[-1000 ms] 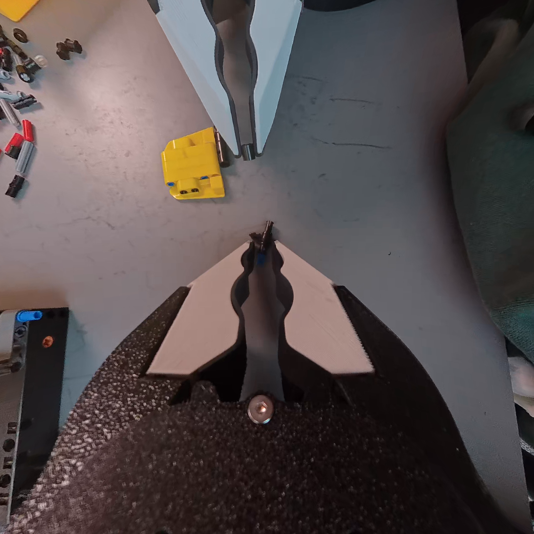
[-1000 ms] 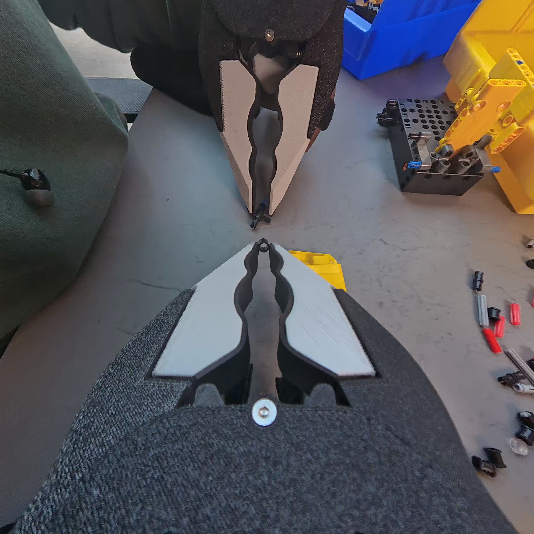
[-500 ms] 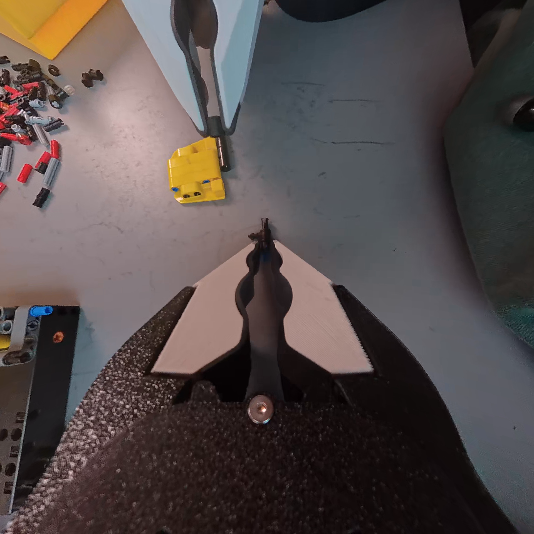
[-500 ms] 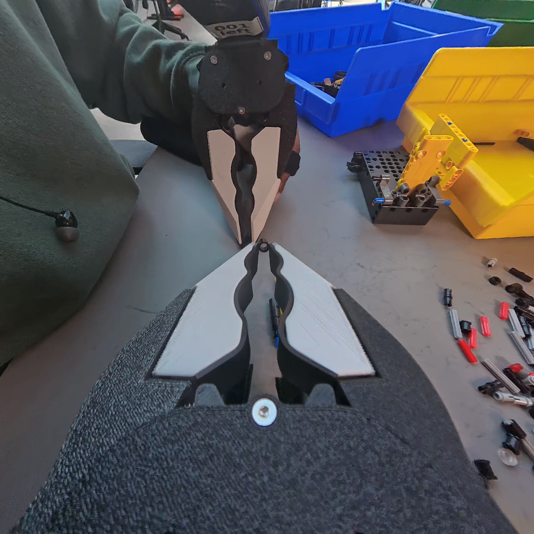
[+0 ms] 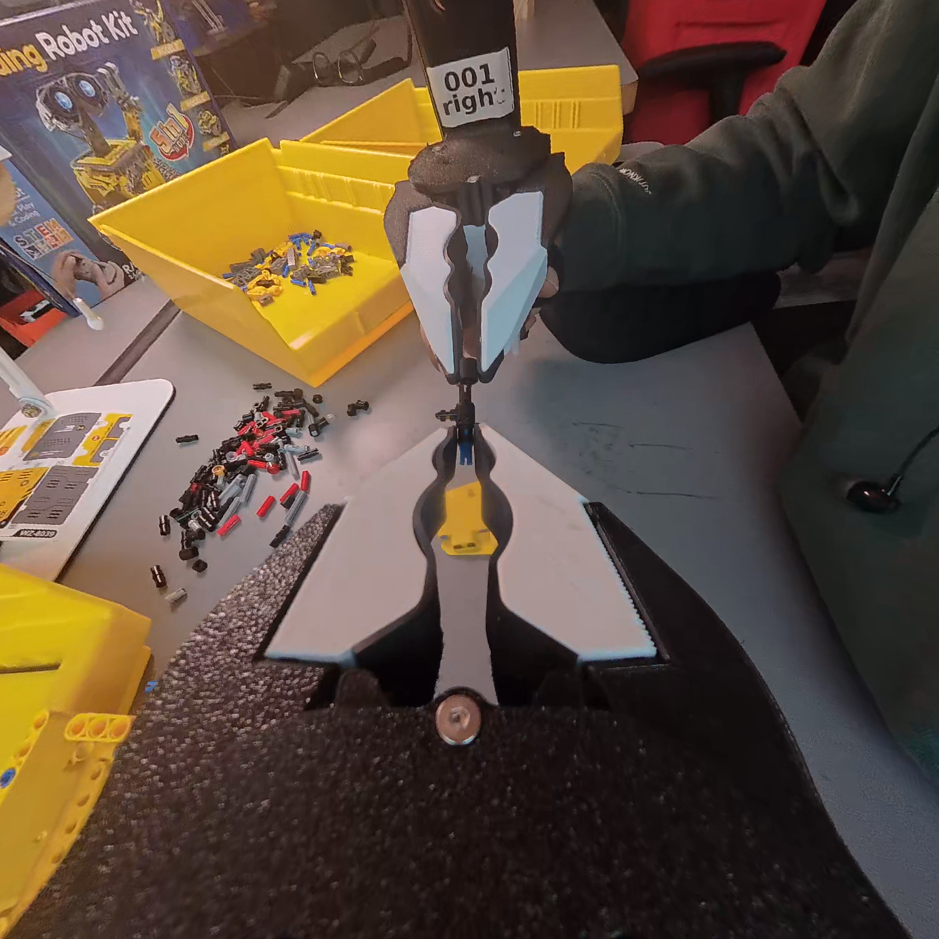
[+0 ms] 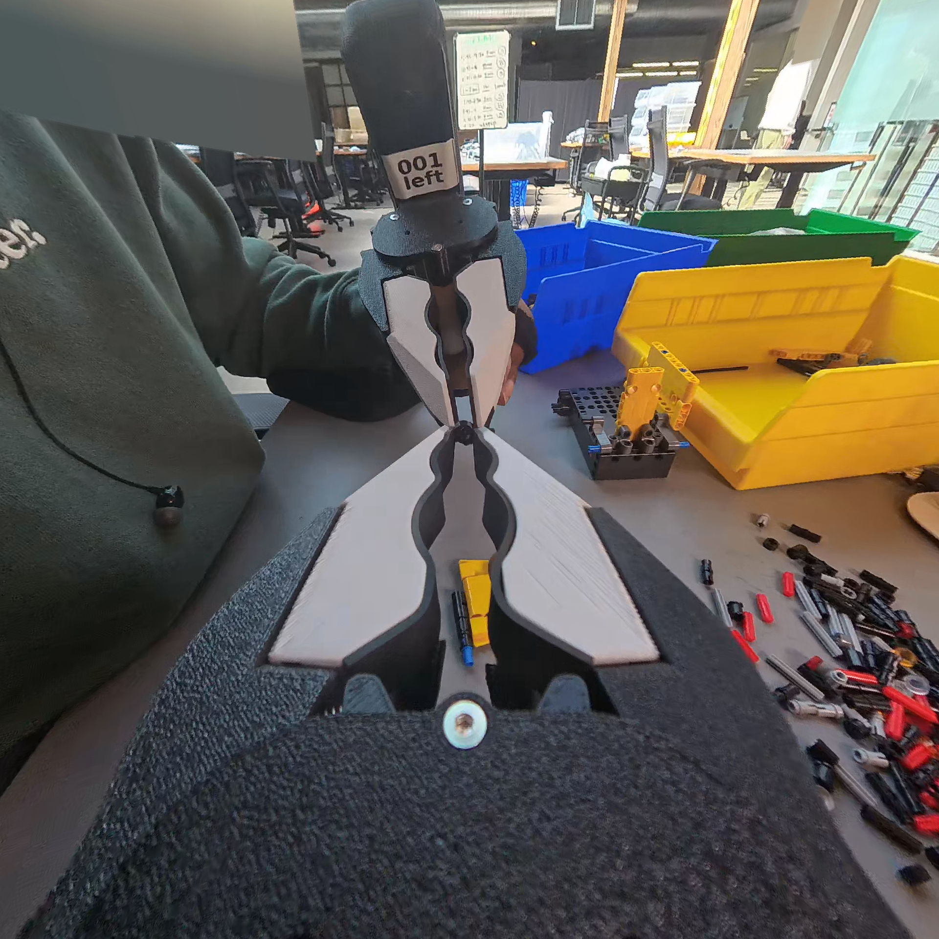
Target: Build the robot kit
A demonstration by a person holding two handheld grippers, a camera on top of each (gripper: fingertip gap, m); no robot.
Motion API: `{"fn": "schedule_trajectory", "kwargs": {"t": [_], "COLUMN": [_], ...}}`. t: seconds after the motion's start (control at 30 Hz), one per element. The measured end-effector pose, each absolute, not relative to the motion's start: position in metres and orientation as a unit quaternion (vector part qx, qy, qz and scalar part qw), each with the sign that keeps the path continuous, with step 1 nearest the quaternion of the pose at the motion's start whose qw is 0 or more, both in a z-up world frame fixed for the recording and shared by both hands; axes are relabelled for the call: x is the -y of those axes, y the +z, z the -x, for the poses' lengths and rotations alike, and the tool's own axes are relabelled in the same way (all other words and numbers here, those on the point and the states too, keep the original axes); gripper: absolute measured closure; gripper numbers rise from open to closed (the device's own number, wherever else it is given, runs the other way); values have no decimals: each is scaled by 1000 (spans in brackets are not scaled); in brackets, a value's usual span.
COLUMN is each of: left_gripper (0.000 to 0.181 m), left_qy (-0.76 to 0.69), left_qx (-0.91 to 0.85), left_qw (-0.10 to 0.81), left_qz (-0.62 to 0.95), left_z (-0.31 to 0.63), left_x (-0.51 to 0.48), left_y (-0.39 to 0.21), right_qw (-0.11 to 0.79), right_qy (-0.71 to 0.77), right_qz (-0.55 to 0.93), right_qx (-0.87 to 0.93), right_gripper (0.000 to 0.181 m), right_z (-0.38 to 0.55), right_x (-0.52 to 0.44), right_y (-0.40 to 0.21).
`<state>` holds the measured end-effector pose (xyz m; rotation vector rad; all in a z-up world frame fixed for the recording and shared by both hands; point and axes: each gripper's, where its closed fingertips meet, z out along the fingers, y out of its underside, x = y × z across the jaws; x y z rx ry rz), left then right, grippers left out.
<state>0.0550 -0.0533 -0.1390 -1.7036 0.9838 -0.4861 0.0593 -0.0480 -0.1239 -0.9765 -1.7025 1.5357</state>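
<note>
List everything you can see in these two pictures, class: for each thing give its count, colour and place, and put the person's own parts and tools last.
Table: one, grey, under everything.
Yellow bins: at least three, around the table's edges.
Blue bin: one, beside a green bin.
Small loose pieces: many, black, red, grey, heaped on the table.
Yellow block: one, on the table below the grippers.
Black plate with yellow parts: one, near a yellow bin.
Kit box: one, blue, far edge.
Instruction sheet: one, white.
Green sleeve: one, behind the right gripper.
Left gripper: shut on a small black and blue part.
Right gripper: shut on a black pin.
</note>
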Motion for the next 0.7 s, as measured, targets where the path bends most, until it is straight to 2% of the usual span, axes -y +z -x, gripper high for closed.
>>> {"fn": "schedule_trajectory", "kwargs": {"t": [0.33, 0.7], "left_gripper": [176, 177], "left_qy": [-209, -211], "left_qx": [-402, -405], "left_qw": [528, 486], "left_qz": [718, 745], "left_z": [-52, -53], "left_x": [56, 61], "left_y": [-138, -158], "right_qw": [315, 299], "right_qy": [583, 525], "right_qz": [377, 380], "right_qx": [648, 701], "right_gripper": [175, 175], "right_z": [-56, -57], "right_x": [48, 53], "right_y": [-129, -152]}}
